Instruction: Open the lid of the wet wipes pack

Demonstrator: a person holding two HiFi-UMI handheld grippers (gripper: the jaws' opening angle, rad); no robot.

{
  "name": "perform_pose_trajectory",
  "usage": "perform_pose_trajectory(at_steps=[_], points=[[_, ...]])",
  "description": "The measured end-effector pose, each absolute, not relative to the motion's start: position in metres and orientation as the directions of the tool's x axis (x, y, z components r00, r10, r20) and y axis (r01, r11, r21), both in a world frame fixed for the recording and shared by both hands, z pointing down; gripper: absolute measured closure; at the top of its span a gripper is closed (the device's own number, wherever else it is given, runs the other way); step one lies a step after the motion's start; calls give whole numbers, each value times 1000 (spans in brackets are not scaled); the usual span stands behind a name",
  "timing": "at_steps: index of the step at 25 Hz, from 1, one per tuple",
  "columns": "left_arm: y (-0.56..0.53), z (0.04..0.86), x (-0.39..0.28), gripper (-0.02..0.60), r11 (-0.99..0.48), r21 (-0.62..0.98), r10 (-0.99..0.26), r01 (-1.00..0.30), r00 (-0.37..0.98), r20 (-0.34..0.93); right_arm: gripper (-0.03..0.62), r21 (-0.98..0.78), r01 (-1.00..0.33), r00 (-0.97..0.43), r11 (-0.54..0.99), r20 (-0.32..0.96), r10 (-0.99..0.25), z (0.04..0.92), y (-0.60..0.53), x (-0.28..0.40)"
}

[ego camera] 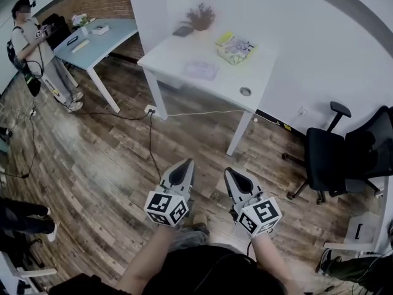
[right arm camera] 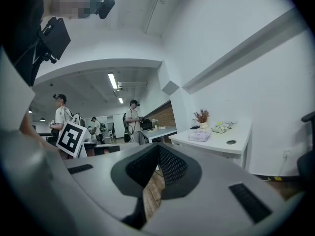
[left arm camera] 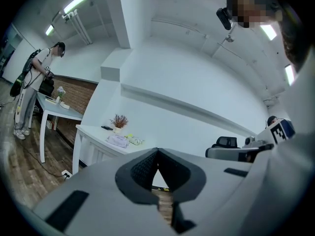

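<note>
The wet wipes pack [ego camera: 201,70] is a pale flat packet lying on the white table [ego camera: 184,54] far ahead; it also shows small in the left gripper view [left arm camera: 118,140] and the right gripper view [right arm camera: 199,135]. My left gripper [ego camera: 187,163] and right gripper [ego camera: 228,171] are held side by side over the wooden floor, well short of the table, pointing toward it. Both are shut with nothing between the jaws, as the left gripper [left arm camera: 157,152] and right gripper [right arm camera: 158,147] show in their own views.
On the table also stand a dried plant [ego camera: 199,18], a dark phone [ego camera: 182,31] and a yellow-green packet [ego camera: 235,48]. Black office chairs [ego camera: 334,158] sit at the right. A person [ego camera: 24,35] stands by a blue-grey table [ego camera: 92,39] at far left. A cable [ego camera: 150,140] crosses the floor.
</note>
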State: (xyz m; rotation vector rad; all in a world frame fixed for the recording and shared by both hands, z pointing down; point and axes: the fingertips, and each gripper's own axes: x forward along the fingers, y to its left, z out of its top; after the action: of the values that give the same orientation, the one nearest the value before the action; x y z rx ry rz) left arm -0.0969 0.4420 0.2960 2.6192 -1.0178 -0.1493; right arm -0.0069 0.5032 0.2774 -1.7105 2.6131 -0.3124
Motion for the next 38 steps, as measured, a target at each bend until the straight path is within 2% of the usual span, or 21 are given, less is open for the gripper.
perform_pose_trajectory(at_steps=[9,18,38], points=[[390,298,-104,569,-699,333,-668,-633,744,10,574,-210,-914,-368,346,73,-927,279,446,0],[372,316,-119,569,-650,381,-697,-657,716,47,574,-271,-902,-378,336,123,-917,299,422,-1],[242,320,-95,569,-605,366,-738,-708,670,76,574,-261,-858,-482,442,110,-869,298,287,17]])
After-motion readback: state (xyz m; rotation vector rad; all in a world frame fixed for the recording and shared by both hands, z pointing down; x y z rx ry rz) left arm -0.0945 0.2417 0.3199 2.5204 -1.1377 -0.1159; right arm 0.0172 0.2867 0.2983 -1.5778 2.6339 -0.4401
